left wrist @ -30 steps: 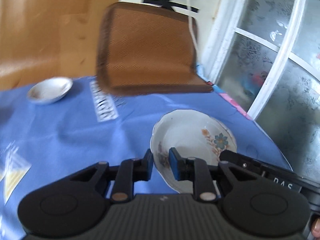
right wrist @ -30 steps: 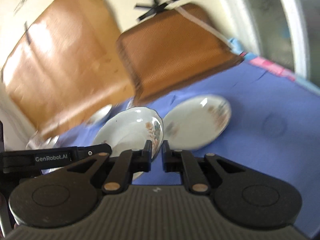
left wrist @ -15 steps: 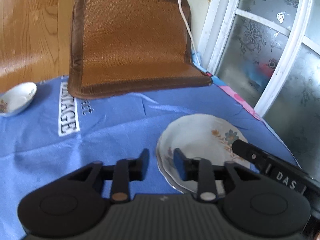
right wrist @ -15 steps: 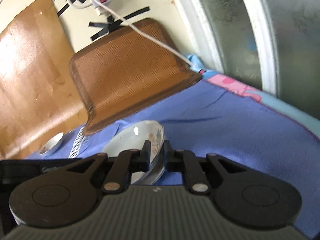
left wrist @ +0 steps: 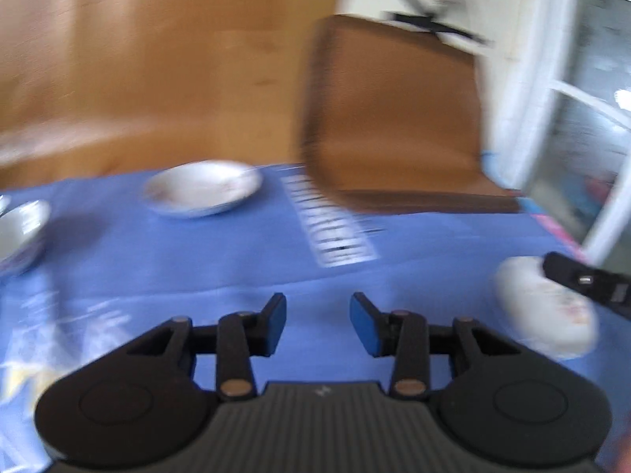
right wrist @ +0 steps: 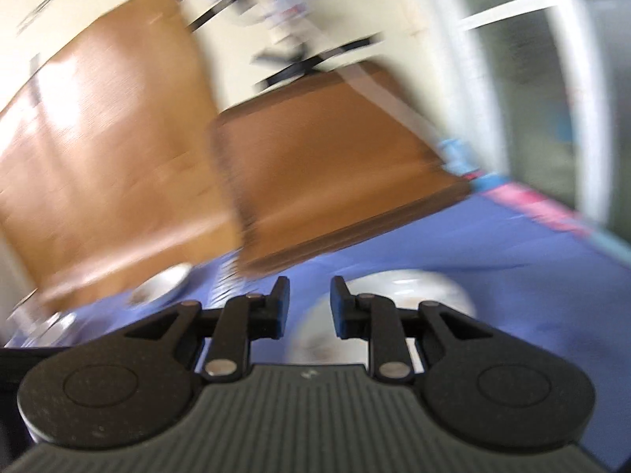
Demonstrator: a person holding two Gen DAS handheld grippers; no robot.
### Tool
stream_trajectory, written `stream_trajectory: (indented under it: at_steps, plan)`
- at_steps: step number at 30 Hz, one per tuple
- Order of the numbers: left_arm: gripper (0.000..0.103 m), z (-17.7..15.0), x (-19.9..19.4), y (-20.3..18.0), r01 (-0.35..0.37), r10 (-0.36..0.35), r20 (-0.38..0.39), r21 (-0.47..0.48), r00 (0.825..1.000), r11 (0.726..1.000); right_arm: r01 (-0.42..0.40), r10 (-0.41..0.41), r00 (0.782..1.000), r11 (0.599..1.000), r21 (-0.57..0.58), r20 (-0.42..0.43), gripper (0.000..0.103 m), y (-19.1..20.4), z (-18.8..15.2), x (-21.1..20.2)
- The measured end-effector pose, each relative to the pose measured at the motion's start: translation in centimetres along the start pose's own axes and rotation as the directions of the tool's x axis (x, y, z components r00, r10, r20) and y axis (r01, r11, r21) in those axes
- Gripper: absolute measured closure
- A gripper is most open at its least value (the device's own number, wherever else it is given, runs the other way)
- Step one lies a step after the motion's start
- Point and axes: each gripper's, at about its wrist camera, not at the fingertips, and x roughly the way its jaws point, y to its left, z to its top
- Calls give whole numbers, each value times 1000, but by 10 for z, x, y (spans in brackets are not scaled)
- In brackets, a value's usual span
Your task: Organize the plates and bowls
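Observation:
Both views are blurred by motion. In the left wrist view my left gripper (left wrist: 318,317) is open and empty above the blue tablecloth (left wrist: 244,260). White floral plates (left wrist: 540,315) lie stacked at the right, partly behind the other gripper's body. A white bowl (left wrist: 201,191) sits far left of centre, and another bowl (left wrist: 19,232) is at the left edge. In the right wrist view my right gripper (right wrist: 309,307) is open and empty, with the stacked plates (right wrist: 414,291) just beyond and below its right finger. A small bowl (right wrist: 159,289) lies at the far left.
A brown woven mat (left wrist: 394,118) leans against the wall at the back of the table and also shows in the right wrist view (right wrist: 327,173). A wooden panel (left wrist: 150,67) stands behind at the left. A frosted window (left wrist: 583,126) runs along the right edge.
Both grippers have let go of their plates and opened. The plates now lie stacked on the cloth. My left gripper has swung left, away from the stack; my right gripper has pulled back a little.

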Motion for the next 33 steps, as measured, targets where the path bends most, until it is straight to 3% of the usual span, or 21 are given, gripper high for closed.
stream_trajectory:
  at_steps: [3, 5, 7, 9, 12, 18, 19, 21, 23, 26, 33]
  plan:
    - [66, -6, -2, 56, -123, 123, -2, -75, 992, 990, -115, 115, 985, 993, 9, -127, 77, 32, -2, 32]
    - [66, -8, -6, 96, -211, 215, 19, -128, 976, 969, -171, 171, 969, 985, 14, -181, 77, 56, 0, 54]
    - [66, -8, -8, 126, -293, 301, 25, -170, 953, 941, -190, 192, 959, 981, 29, -207, 77, 78, 5, 80]
    - [67, -9, -7, 149, -328, 339, 13, -214, 941, 920, -181, 188, 960, 982, 54, -208, 77, 92, 14, 112]
    - [67, -12, -11, 167, -298, 319, 31, -281, 947, 912, -153, 170, 957, 984, 89, -236, 77, 106, 26, 161]
    - [67, -15, -14, 154, -286, 311, 83, -228, 947, 931, 8, 77, 929, 974, 227, -361, 74, 104, 31, 247]
    - [67, -15, -12, 155, -281, 306, 86, -228, 948, 932, 10, 84, 923, 970, 242, -375, 76, 104, 29, 253]
    - [67, -16, -13, 157, -262, 289, 91, -234, 953, 936, 13, 97, 908, 965, 260, -407, 95, 104, 30, 259]
    - [66, -19, -19, 162, -219, 254, 114, -255, 960, 942, -1, 133, 896, 954, 299, -423, 95, 104, 31, 248]
    - [55, -23, -31, 172, -137, 196, 169, -308, 966, 941, -76, 196, 875, 959, 274, -443, 95, 107, 25, 211]
    - [55, -23, -47, 168, -22, 78, 158, -328, 984, 944, -191, 382, 786, 898, 396, -486, 94, 93, -13, 125]
